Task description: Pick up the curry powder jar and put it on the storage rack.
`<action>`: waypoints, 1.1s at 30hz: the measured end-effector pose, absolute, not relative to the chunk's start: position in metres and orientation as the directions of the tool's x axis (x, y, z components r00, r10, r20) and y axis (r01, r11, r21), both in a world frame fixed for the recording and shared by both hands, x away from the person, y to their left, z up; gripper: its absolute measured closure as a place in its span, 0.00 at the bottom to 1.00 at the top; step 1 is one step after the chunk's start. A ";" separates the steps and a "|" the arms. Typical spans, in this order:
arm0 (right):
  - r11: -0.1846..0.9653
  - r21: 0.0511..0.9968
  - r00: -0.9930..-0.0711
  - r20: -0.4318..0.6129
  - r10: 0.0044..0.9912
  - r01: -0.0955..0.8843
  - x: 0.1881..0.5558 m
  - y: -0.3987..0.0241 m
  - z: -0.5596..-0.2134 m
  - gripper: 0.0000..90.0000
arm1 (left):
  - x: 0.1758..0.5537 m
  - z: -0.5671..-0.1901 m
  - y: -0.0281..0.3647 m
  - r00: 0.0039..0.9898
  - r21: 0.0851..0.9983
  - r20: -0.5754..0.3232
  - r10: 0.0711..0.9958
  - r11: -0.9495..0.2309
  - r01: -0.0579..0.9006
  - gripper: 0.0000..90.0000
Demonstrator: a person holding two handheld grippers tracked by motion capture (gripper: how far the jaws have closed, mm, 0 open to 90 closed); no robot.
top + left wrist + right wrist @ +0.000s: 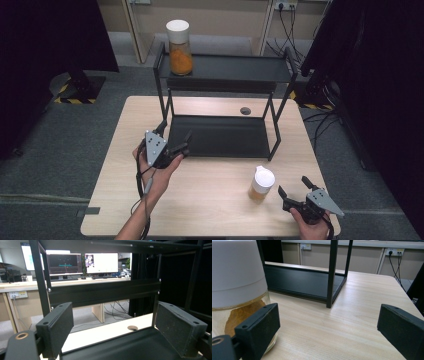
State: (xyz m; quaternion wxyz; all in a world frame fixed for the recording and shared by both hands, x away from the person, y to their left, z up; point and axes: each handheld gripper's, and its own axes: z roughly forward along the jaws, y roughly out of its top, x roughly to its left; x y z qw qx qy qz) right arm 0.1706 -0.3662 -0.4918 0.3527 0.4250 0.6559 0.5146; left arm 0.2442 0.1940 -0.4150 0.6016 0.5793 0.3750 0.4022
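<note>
Jar [261, 184] stands on the worktop [210, 200] just beside the spread right tongs [291, 192], ungrasped; left tongs [175, 137] spread, empty.

Our left gripper [174, 138]: fingers [56, 327] spread wide, empty. Our right gripper [295, 186]: fingers [259, 327] likewise apart, nothing between.

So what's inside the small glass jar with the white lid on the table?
The small glass jar holds orange-brown powder low down. Its white lid hides the upper part.
</note>
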 end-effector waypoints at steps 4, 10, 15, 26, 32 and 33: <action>0.112 0.974 -0.391 -0.028 0.920 0.195 0.171 -0.366 -0.492 0.05 | 0.241 -0.424 0.193 0.401 1.000 0.003 0.916 0.010 -0.029 0.17; 0.114 0.975 -0.391 -0.030 0.920 0.193 0.171 -0.366 -0.492 0.05 | 0.237 -0.435 0.193 0.411 1.000 -0.006 0.912 0.010 -0.008 0.17; 0.112 0.975 -0.391 -0.028 0.920 0.194 0.171 -0.366 -0.492 0.05 | 0.235 -0.444 0.193 0.410 1.000 -0.013 0.912 0.014 0.001 0.17; 0.117 0.975 -0.391 -0.034 0.920 0.191 0.170 -0.365 -0.492 0.05 | 0.231 -0.463 0.195 0.419 0.999 -0.025 0.907 0.012 0.034 0.16; 0.118 0.974 -0.389 -0.034 0.920 0.193 0.170 -0.365 -0.492 0.05 | 0.228 -0.473 0.197 0.417 0.999 -0.033 0.908 0.012 0.051 0.16; 0.118 0.974 -0.389 -0.034 0.921 0.193 0.171 -0.365 -0.491 0.05 | 0.228 -0.474 0.197 0.417 0.998 -0.035 0.908 0.014 0.054 0.16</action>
